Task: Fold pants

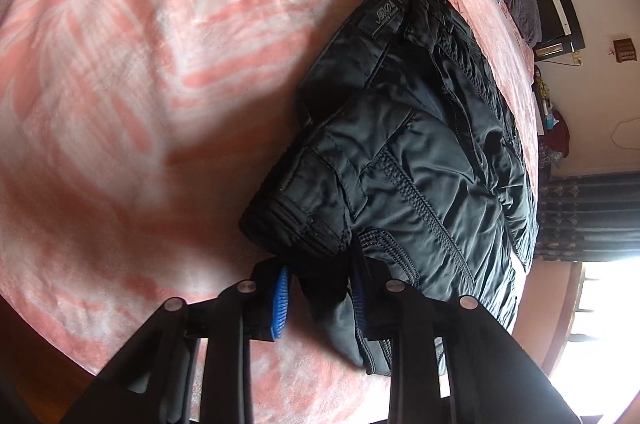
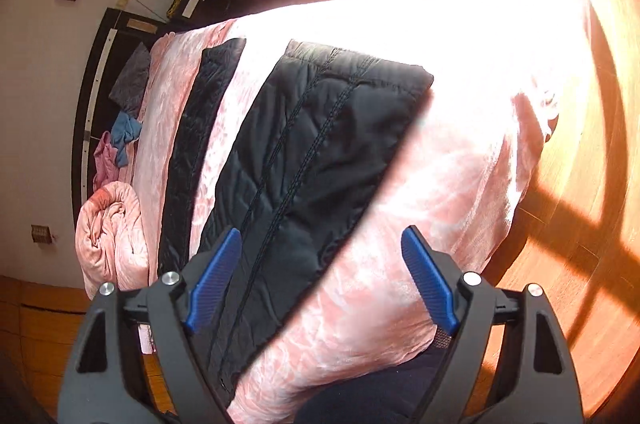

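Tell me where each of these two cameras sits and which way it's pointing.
Left wrist: on the left gripper, looking down at the black pants on the pink blanket; jaws pinch a fold.
Right wrist: on the right gripper, looking along a pant leg toward sunlit floor; jaws open.
Shared: pants, blanket.

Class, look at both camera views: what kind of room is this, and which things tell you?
Most likely a bedroom: black padded pants lie on a bed under a pink leaf-patterned plush blanket, against a dark headboard, with a wooden floor.
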A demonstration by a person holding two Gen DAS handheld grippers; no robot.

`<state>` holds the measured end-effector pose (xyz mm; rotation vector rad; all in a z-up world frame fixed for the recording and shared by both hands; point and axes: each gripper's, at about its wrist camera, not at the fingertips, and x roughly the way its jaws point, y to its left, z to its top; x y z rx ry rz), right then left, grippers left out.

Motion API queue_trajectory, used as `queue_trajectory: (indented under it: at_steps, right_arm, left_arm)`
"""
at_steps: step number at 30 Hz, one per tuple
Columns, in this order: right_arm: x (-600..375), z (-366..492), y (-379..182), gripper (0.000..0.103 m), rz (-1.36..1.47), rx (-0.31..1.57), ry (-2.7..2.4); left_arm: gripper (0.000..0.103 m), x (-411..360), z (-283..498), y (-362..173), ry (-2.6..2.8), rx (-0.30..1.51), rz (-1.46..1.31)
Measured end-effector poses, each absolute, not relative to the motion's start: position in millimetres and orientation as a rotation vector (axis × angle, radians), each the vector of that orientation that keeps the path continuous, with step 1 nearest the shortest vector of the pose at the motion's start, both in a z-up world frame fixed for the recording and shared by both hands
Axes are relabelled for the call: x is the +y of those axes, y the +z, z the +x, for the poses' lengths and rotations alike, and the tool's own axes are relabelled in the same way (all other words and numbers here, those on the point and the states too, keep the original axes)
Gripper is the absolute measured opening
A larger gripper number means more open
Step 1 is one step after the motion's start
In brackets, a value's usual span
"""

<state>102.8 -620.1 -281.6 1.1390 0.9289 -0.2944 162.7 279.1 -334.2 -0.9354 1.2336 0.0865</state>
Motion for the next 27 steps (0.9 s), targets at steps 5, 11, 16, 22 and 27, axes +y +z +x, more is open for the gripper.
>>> queue_trajectory:
  at_steps: [5, 11, 16, 22, 27]
  right_arm:
    - [-660.7, 134.2, -310.5, 0.085, 1.150, 0.933, -0.371]
    - [-658.0, 148.3, -331.9, 0.015, 1.216, 0.929, -0.298]
    - [-626.0, 151.0, -309.3, 0.011, 1.114, 0.948, -0.236]
    - [-600.8, 147.3, -316.5, 0.009, 1.046, 1.034, -0.182]
    - [-595.2, 138.0, -324.6, 0.009, 1.037, 1.050, -0.214]
  left_arm:
    - [0.025, 283.5, 155.2, -338.8, 0.123, 1.203, -0.982]
    - [0.020, 286.1, 142.9, -334.0, 0.216, 1.145, -0.978]
    - [0.019, 313.1, 118.1, -325.7, 0.301, 1.061, -1.027]
    - [0.019, 341.5, 90.2, -320.5, 0.412, 0.986, -1.068]
    - [0.020, 343.1, 90.5, -336.9, 0.471, 1.016, -1.065]
